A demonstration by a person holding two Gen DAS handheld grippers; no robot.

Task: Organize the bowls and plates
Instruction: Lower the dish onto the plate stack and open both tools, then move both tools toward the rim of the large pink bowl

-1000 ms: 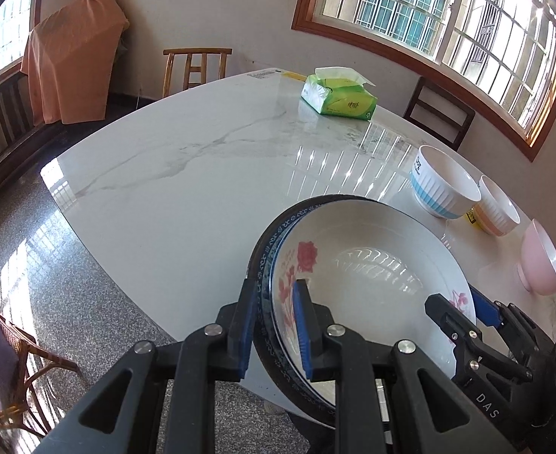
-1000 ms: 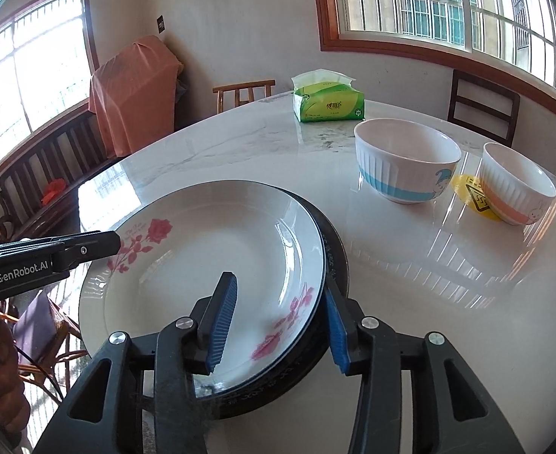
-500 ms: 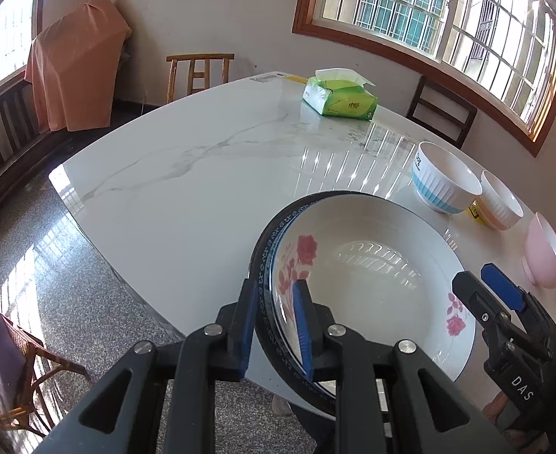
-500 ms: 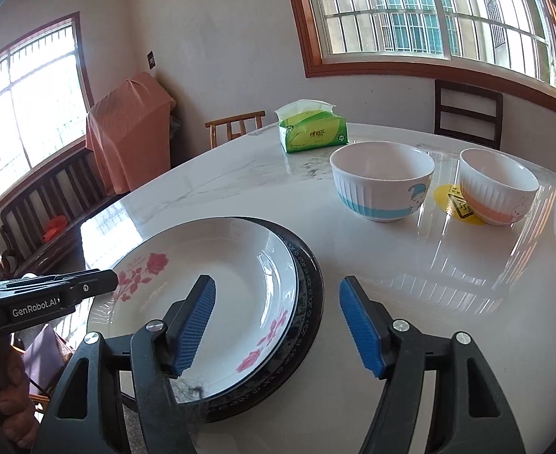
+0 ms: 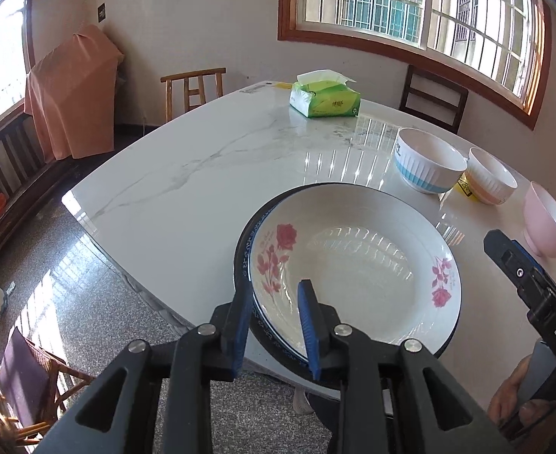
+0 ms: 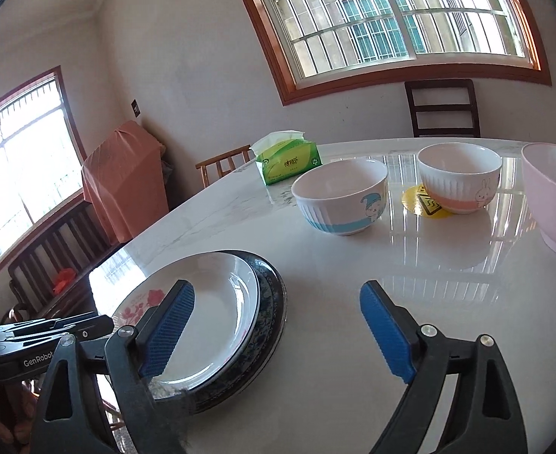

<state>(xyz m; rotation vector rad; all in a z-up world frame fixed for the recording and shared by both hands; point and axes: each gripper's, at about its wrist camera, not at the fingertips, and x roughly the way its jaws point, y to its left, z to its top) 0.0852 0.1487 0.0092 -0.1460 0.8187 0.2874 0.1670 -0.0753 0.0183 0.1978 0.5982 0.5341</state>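
A white plate with red roses point(image 5: 357, 261) lies stacked on a dark blue-patterned plate point(image 5: 244, 249) at the near edge of the marble table point(image 5: 202, 174). My left gripper point(image 5: 274, 325) is shut on the near rims of both plates. My right gripper point(image 6: 274, 333) is open and empty, to the right of the stack point(image 6: 217, 314). Three bowls stand to the right: a blue-banded bowl point(image 6: 340, 195), an orange-banded bowl point(image 6: 459, 176) and a pink bowl point(image 6: 552, 196).
A green tissue pack point(image 5: 325, 94) sits at the table's far side. A yellow sticker point(image 6: 423, 202) lies under the orange-banded bowl. Chairs point(image 5: 193, 89) stand around the table; a bench with an orange cloth point(image 5: 72, 94) is at the left wall.
My right gripper opened, let go of the plates' right rim and drew back to the right. My left gripper stays shut on the stack, now resting on the table.
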